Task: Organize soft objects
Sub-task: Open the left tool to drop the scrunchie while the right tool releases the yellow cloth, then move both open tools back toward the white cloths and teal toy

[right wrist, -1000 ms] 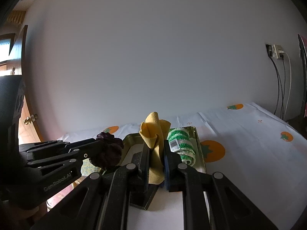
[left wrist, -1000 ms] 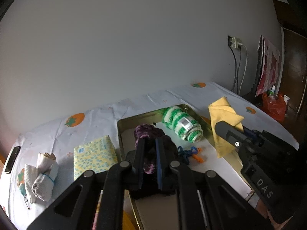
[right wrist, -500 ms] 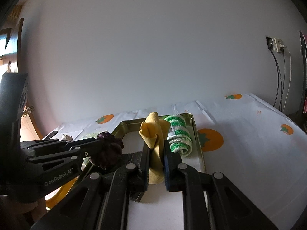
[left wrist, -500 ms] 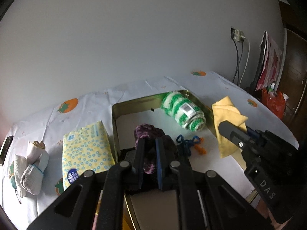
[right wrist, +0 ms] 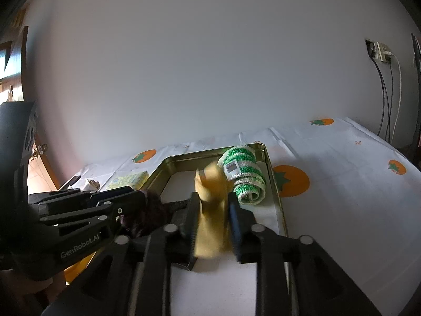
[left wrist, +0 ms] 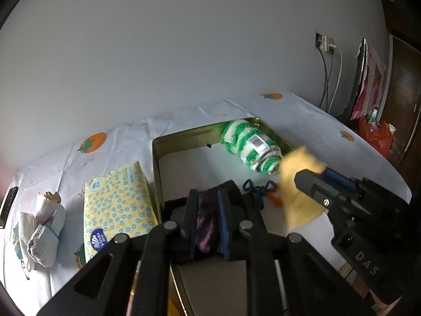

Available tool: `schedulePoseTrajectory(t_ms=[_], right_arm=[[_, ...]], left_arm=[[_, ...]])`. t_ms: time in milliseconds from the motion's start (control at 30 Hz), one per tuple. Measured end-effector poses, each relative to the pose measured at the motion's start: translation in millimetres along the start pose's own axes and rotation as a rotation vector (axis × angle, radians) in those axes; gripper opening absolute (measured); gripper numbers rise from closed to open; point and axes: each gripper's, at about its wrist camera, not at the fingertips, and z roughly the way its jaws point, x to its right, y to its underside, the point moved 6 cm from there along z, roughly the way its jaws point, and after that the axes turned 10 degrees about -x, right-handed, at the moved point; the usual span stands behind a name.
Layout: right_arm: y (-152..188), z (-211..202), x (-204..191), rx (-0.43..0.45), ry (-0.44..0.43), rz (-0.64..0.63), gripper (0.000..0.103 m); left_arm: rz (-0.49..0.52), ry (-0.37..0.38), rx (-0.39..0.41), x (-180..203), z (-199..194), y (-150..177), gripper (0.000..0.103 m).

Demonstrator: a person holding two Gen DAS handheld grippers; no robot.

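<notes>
Left gripper (left wrist: 206, 218) clamping a purple knit (left wrist: 205, 226) over the tin's (left wrist: 184, 135) near edge, right gripper (right wrist: 212, 218) pinching a yellow cloth (right wrist: 210, 210) above the tin, green-striped roll (left wrist: 250, 146) lying in its far corner, tissue pack (left wrist: 115, 205) sitting just beside the tin.

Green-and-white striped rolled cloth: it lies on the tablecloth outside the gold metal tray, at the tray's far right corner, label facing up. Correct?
Not quite. The green-and-white striped rolled cloth lies inside the gold metal tray, at its far right corner, label up. The left wrist view shows the tray's rim around it.
</notes>
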Motion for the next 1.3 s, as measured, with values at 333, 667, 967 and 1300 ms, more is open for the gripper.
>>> schedulePoseTrajectory(t_ms=[333,667,967,1300], right_arm=[[-1.4,-14.1,-0.8,0.049,0.001,0.011,0.049],[-6.5,-24.2,-11.1,0.097,-0.010,0.012,0.060],[-12.6,-21.0,-64.8,0.113,-0.057,-0.062,0.065],[-5.2,19.2,-203.6,-0.016,-0.209,-0.293,0.065]], left_arm=[[0.010,-0.030,0.051,-2.4,-15.2,1.3,0.056],[-0.017,-0.043,0.104,-20.3,-37.3,5.6,0.072],[-0.129,-0.126,0.159,-105.4,-66.9,35.6,0.077],[-0.377,-0.358,0.149,-271.3,-88.7,104.8,0.078]])
